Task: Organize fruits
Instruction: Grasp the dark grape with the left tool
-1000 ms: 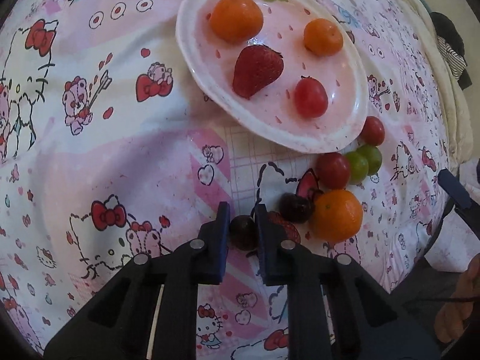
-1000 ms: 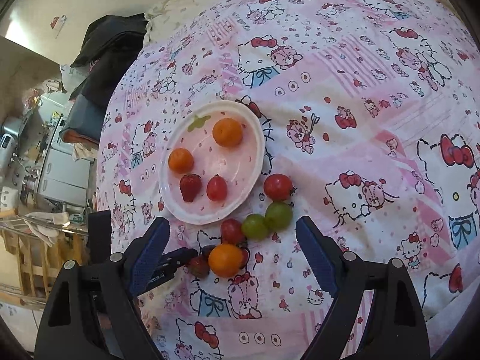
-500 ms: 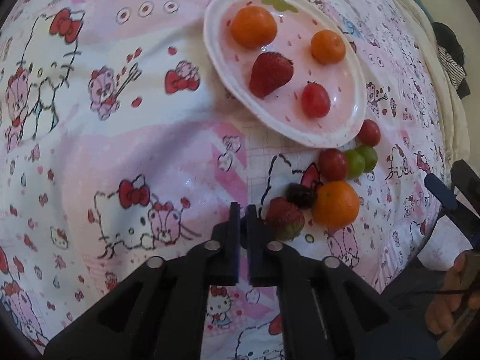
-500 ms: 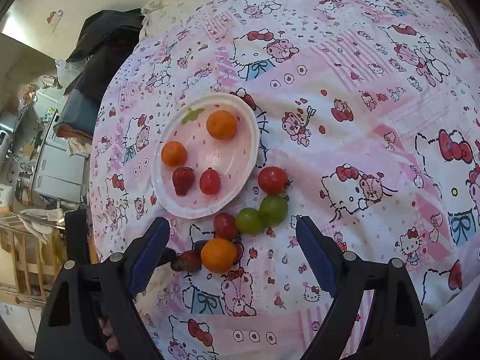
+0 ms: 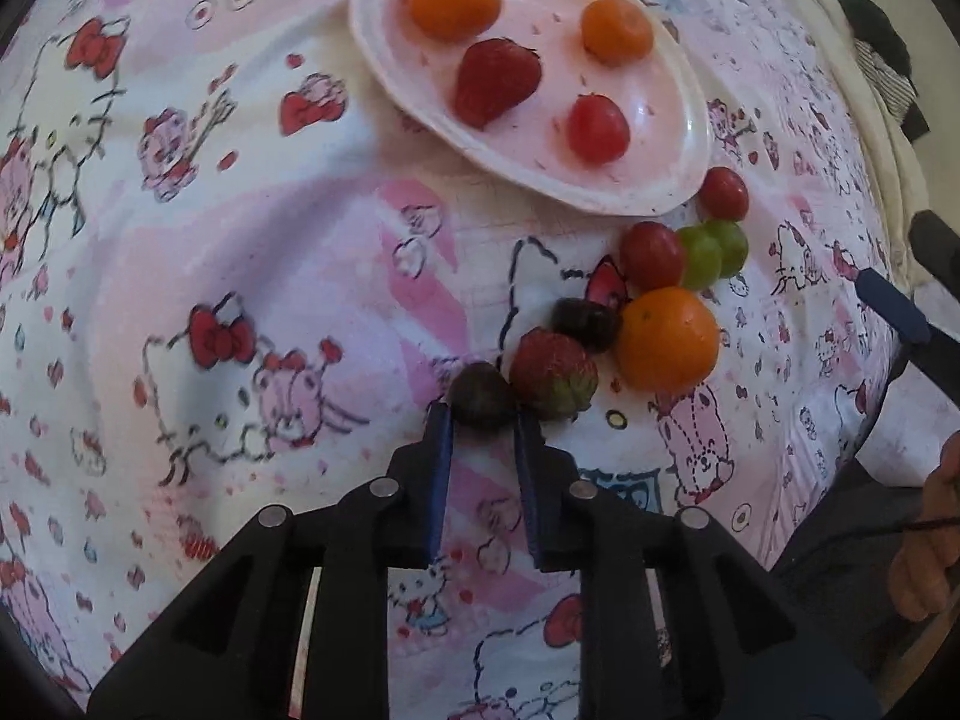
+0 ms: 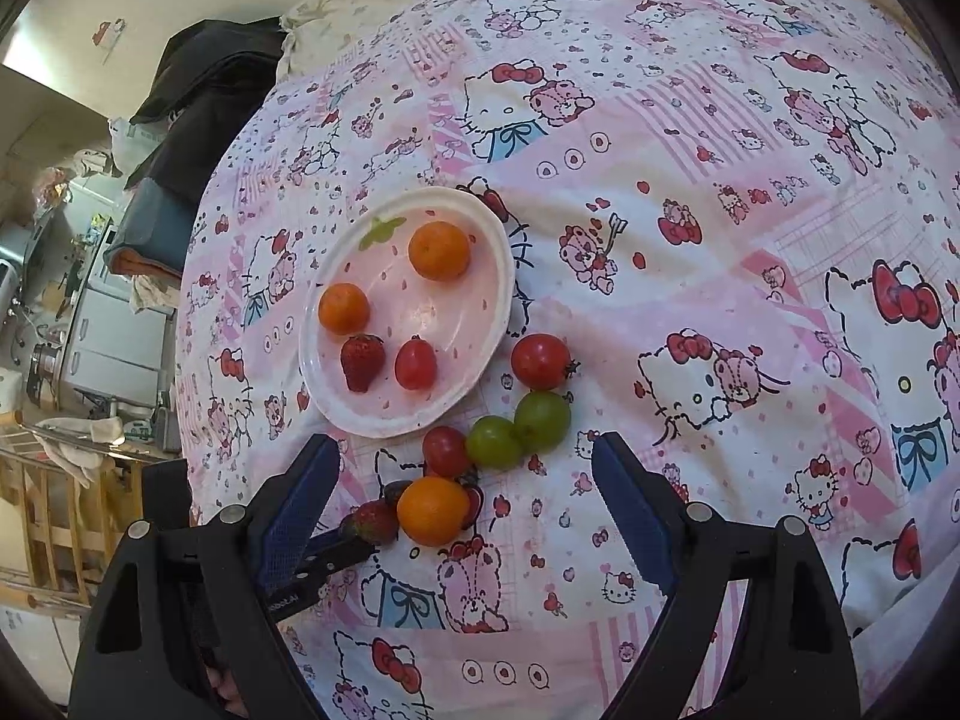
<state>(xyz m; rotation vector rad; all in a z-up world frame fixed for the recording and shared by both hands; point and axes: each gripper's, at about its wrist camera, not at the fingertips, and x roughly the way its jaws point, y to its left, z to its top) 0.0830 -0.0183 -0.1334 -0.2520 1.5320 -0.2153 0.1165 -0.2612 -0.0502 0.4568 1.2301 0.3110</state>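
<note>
A pink-white plate (image 5: 690,96) (image 6: 498,276) holds two oranges, a strawberry (image 5: 495,81) and a red grape. Beside it on the cloth lie an orange (image 5: 669,339) (image 6: 433,510), a strawberry (image 5: 555,375) (image 6: 373,521), a dark grape (image 5: 587,324), a red grape (image 5: 651,256), two green grapes (image 5: 714,247) (image 6: 519,429) and a tomato (image 5: 723,193) (image 6: 540,361). My left gripper (image 5: 483,420) has its fingertips on either side of a dark grape (image 5: 483,399) that rests on the cloth. My right gripper (image 6: 465,468) is wide open and empty, above the loose fruit.
The fruit lies on a pink Hello Kitty cloth (image 6: 720,240) over a soft bed. Dark clothing (image 6: 198,96) and furniture stand beyond the far left edge. The person's hand (image 5: 924,546) shows at the right of the left wrist view.
My left gripper, holding a dark grape a second ago, closed fully without it half a second ago. Now it has opened a little and moved forward around the dark grape.
</note>
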